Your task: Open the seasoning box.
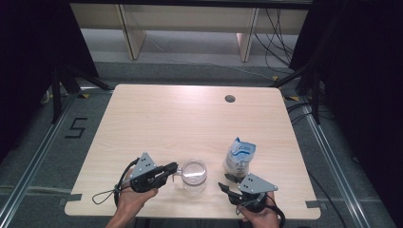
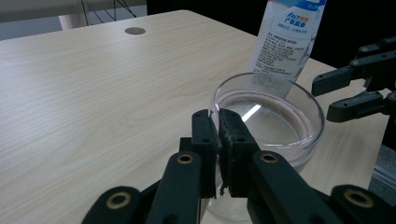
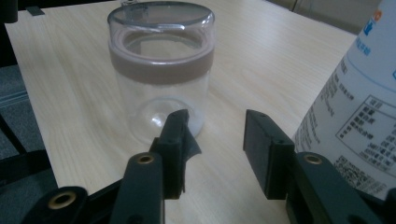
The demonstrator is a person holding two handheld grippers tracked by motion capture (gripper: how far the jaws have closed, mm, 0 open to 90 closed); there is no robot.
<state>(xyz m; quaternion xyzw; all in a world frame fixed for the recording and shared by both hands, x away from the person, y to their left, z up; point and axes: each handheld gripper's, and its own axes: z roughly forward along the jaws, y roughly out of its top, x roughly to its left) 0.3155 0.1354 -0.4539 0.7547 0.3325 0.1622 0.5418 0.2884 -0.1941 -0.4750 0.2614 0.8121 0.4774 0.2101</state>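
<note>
Jar [image 1: 194,176], clear plastic with a brownish band under its transparent lid, stands upright near the six o'clock edge of the pale wooden table [image 1: 166,123], between my two hands. My left gripper [image 1: 170,168] reaches in from the jar's nine o'clock side, and its jaws are pinched almost fully together on what looks like a small tab or handle at the lid's rim; in the left gripper view the pads [image 2: 205,135] meet right at the near edge of the lid, so I judge this hand is steadying the jar. A white and blue salt bag [image 1: 239,156] stands upright just beside the jar, at its two o'clock. My right gripper [image 1: 226,184] sits at the jar's four o'clock and just below the bag, its jaws partly open with nothing between them. In the right gripper view the jar [image 3: 161,70] lies at eleven o'clock from those jaws and the bag [image 3: 359,116] at two o'clock, its long axis vertical. The bag is nearer my right hand, so I judge the next grasp calls for swinging the right jaws toward two o'clock to straddle the bag's lower body.
</note>
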